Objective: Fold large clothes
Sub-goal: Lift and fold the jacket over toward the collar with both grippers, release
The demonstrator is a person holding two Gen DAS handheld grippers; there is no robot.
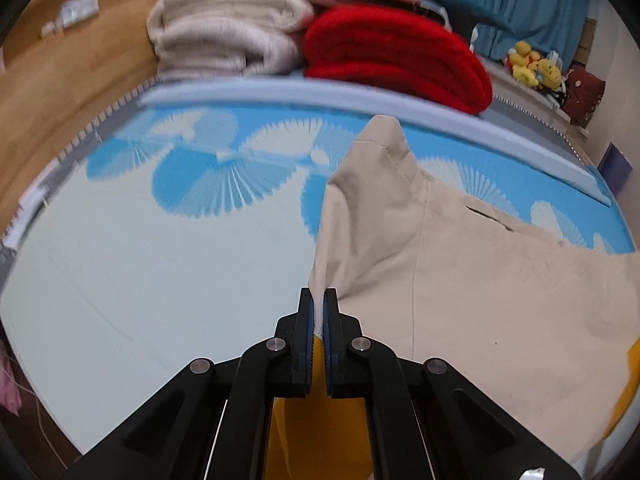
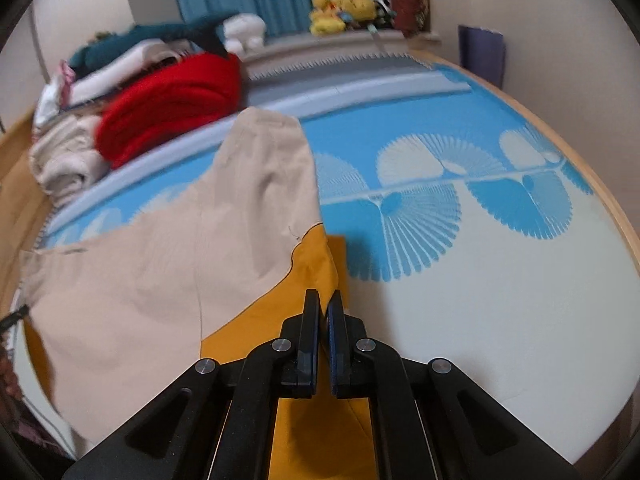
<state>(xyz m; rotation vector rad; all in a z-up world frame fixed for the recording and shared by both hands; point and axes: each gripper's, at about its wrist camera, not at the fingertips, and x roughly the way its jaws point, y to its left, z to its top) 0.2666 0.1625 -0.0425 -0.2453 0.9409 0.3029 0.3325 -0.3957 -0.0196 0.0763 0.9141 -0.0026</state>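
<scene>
A large beige garment (image 1: 460, 280) with mustard-yellow panels lies spread on the bed and is pulled up at two points. My left gripper (image 1: 319, 300) is shut on a beige edge of it, and the cloth rises in a peak from between the pads. In the right wrist view the same garment (image 2: 160, 280) shows its beige body and a mustard-yellow panel (image 2: 316, 264). My right gripper (image 2: 324, 304) is shut on that yellow edge. More yellow cloth hangs under both grippers.
The bed sheet (image 1: 160, 280) is pale with blue fan patterns (image 2: 420, 216). A red blanket (image 1: 396, 56) and cream folded blankets (image 1: 224, 32) are stacked at the head of the bed. Yellow plush toys (image 2: 340, 12) sit by the teal curtain. A wooden bed frame (image 1: 60, 80) borders the mattress.
</scene>
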